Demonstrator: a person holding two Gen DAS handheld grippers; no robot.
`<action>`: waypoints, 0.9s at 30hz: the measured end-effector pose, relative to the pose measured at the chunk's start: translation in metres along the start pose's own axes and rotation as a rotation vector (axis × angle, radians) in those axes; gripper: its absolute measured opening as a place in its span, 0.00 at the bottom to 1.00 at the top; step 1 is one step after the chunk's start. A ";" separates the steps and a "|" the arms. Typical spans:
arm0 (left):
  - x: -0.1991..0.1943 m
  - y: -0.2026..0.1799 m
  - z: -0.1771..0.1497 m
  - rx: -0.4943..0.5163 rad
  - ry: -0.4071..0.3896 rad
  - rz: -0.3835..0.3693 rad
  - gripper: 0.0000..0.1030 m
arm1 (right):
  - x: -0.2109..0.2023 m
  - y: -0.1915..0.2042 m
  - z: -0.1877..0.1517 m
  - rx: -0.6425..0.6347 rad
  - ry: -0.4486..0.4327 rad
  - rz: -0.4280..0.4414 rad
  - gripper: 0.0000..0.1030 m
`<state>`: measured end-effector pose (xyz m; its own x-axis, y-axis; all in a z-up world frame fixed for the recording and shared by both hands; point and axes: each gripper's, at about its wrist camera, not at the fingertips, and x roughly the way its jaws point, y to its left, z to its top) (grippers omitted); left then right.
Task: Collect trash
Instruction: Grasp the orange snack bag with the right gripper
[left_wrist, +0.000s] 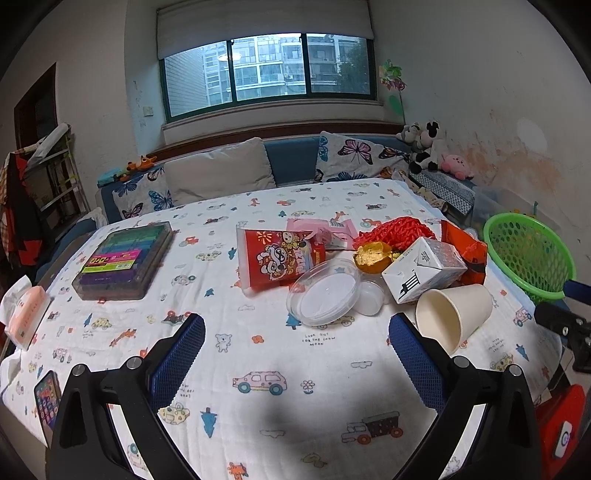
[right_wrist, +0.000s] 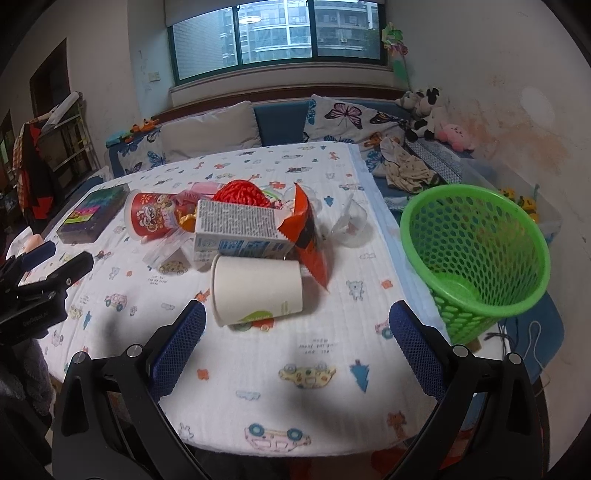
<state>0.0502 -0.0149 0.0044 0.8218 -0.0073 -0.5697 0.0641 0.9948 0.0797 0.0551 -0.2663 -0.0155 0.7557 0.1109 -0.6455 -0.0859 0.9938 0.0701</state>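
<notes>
Both hand-held grippers are spread wide with nothing in them, left hand-held gripper (left_wrist: 296, 350) and right hand-held gripper (right_wrist: 297, 341) hovering over the desk (left_wrist: 258, 417). The trash pile sits just ahead of them: a paper cup (right_wrist: 257, 290) on its side right in front of the right one, a milk carton (right_wrist: 236, 230) behind it, a clear lid (left_wrist: 325, 297) ahead of the left. The green basket (right_wrist: 476, 254) is off to the right one's right, at the desk's edge.

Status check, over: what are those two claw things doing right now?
Both grippers open, empty. Paper cup on its side, just ahead of the right one. Green basket waiting at the table edge. Nothing blocking.
</notes>
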 end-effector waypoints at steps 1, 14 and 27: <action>0.001 0.000 0.001 0.001 0.002 -0.002 0.94 | 0.002 -0.001 0.002 -0.004 0.000 0.001 0.95; 0.018 -0.004 0.007 0.033 0.028 -0.038 0.94 | 0.048 -0.015 0.040 0.024 0.040 0.063 0.79; 0.038 -0.027 0.024 0.090 0.033 -0.161 0.93 | 0.107 -0.020 0.072 0.010 0.099 0.084 0.63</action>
<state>0.0937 -0.0449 0.0005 0.7778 -0.1605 -0.6077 0.2446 0.9679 0.0573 0.1841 -0.2742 -0.0311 0.6781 0.1931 -0.7092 -0.1392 0.9811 0.1341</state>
